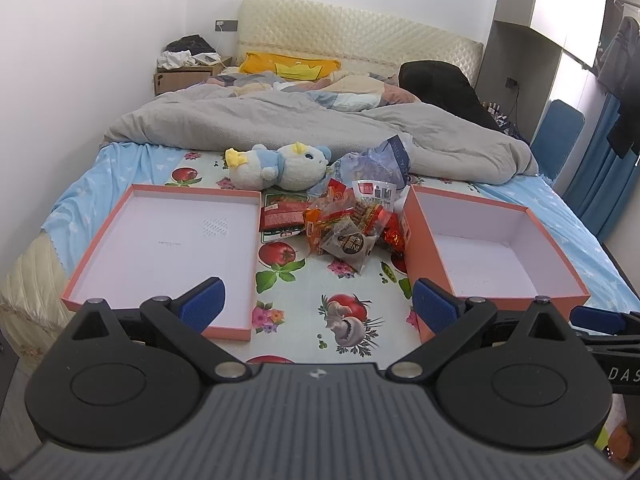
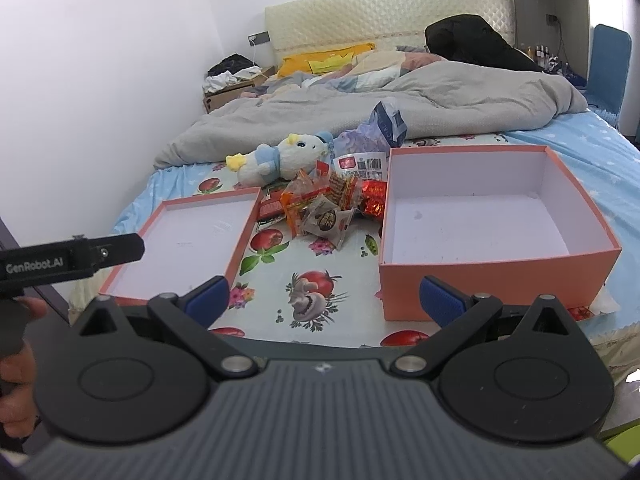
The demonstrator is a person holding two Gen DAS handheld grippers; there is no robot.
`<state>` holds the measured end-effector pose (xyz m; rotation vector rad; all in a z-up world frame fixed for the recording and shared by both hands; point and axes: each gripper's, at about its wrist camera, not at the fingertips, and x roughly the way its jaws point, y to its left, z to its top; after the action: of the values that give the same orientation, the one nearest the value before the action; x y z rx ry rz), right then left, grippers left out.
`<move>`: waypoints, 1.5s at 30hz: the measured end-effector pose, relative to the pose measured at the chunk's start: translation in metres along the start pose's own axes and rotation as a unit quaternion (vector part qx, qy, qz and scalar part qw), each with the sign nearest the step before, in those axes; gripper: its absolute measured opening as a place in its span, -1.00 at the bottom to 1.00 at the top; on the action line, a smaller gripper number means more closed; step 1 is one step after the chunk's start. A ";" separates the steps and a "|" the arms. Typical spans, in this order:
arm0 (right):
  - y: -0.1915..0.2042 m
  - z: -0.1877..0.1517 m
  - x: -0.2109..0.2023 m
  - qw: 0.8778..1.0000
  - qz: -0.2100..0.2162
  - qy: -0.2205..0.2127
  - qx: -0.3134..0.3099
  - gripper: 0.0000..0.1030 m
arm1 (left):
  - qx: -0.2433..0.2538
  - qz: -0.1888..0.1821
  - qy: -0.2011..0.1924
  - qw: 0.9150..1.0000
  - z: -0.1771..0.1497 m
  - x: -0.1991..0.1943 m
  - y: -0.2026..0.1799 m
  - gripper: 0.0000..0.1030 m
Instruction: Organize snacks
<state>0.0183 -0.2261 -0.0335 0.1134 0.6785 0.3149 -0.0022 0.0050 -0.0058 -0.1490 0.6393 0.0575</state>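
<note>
A pile of snack packets (image 1: 344, 220) lies on the bed between a shallow orange box lid (image 1: 100, 264) on the left and a deeper orange box (image 1: 424, 248) on the right, both empty with white insides. The pile also shows in the right wrist view (image 2: 328, 208), with the lid (image 2: 240, 244) and box (image 2: 496, 276). My left gripper (image 1: 316, 304) is open and empty, hovering near the bed's front edge, short of the pile. My right gripper (image 2: 324, 300) is open and empty, in front of the box's near left corner.
A blue and white plush toy (image 1: 276, 166) lies just behind the snacks, beside a crumpled bluish bag (image 1: 384, 160). A grey quilt (image 1: 280, 120) covers the far half of the bed. The fruit-print sheet (image 1: 312, 280) lies between the boxes. The left gripper's body (image 2: 60, 262) shows at left.
</note>
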 end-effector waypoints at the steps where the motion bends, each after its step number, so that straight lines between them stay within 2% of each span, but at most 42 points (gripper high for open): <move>1: 0.000 0.000 0.000 1.000 0.001 -0.001 -0.001 1.00 | 0.000 0.000 -0.001 1.000 0.000 0.000 0.001 0.97; 21: -0.004 -0.006 0.006 1.000 0.003 0.000 0.010 1.00 | -0.008 -0.001 0.009 1.000 -0.006 0.005 0.002 0.97; 26: 0.000 -0.007 0.009 1.000 -0.006 -0.016 0.000 1.00 | -0.008 -0.002 0.013 1.000 -0.007 0.011 0.001 0.97; 30: -0.002 -0.011 0.014 1.000 0.014 -0.018 0.009 1.00 | -0.010 -0.009 0.016 1.000 -0.006 0.017 0.002 0.97; 39: 0.002 -0.023 0.022 1.000 0.005 -0.015 0.004 1.00 | -0.012 -0.014 0.034 0.999 -0.008 0.033 0.006 0.97; 45: 0.003 -0.028 0.026 1.000 0.009 -0.007 -0.005 1.00 | -0.006 -0.030 0.031 0.999 -0.012 0.043 0.005 0.97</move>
<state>0.0191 -0.2146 -0.0706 0.1110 0.6622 0.3338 0.0247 0.0079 -0.0420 -0.1815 0.6959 -0.0022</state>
